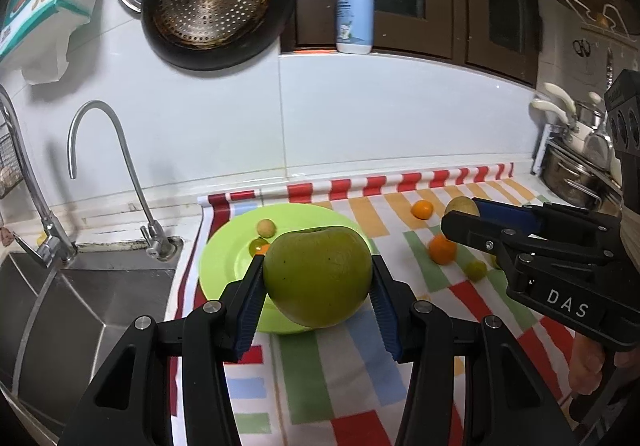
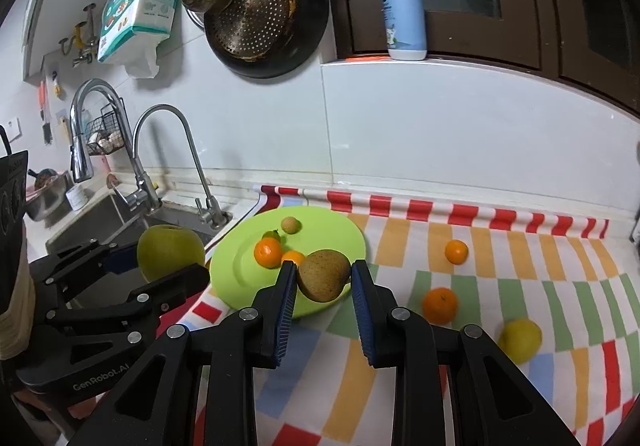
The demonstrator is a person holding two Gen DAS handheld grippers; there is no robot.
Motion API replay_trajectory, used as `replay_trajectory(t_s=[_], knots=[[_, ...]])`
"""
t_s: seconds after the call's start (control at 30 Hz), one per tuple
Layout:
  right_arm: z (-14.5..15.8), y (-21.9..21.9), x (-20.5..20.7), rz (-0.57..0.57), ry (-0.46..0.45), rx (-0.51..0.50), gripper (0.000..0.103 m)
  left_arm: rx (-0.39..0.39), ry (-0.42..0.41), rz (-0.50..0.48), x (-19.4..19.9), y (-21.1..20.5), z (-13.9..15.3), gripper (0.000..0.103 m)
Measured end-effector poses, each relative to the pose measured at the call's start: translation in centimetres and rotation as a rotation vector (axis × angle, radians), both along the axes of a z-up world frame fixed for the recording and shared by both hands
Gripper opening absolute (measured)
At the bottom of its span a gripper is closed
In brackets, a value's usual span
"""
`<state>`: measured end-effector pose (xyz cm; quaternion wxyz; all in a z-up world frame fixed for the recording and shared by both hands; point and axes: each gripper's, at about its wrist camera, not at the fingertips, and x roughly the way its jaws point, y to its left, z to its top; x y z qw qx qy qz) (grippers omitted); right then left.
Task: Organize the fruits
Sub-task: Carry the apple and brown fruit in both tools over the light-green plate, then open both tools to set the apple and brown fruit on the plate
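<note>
Green plate [image 2: 344, 234]: collection point. Left gripper [image 1: 318, 282] pinching green apple [image 1: 318, 276], right gripper [image 2: 323, 280] pinching brown kiwi [image 2: 324, 274], both above plate's near rim, presumably for depositing.

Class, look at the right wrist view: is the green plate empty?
No. The green plate already holds two oranges and smaller fruits.

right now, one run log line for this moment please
left claw: shut on green apple | right claw: shut on kiwi | both over plate
</note>
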<state>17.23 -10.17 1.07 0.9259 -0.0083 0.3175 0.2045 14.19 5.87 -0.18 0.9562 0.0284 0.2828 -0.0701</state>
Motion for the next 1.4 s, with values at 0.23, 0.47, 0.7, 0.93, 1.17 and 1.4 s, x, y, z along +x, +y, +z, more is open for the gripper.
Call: replay_trajectory(t_s=[0.23,0.47,0.7,0.93,1.17,1.4], knots=[[-1.3,1.3,2.7,0.014,0.030,0.009,0.029,0.004,0.019,0.043,2.3,1.4,-0.9,0.049],[-3.1,3.0,5.5,0.034,0.071,0.000,0.029,0.010,0.049,0.075,4.6,2.9,-2.4,0.049],[-6.0,5.0,8.5,0.052,0.134,-0.031,0.029,0.002,0.119,0.091,7.2,4.1,-5.2,0.049],[-8.7,6.1,10.1,0.074,0.200,-0.050,0.029,-0.011,0.177,0.066,9.1,3.7,-7.1,0.049],[-8.9,6.1,10.2,0.075,0.215,-0.036,0.040,0.022,0.160,0.063,9.3,3.4,-6.7,0.062],[-6.9,4.7,8.5,0.033,0.169,-0.049,0.040,0.018,0.133,0.075,7.6,3.7,-5.4,0.062]])
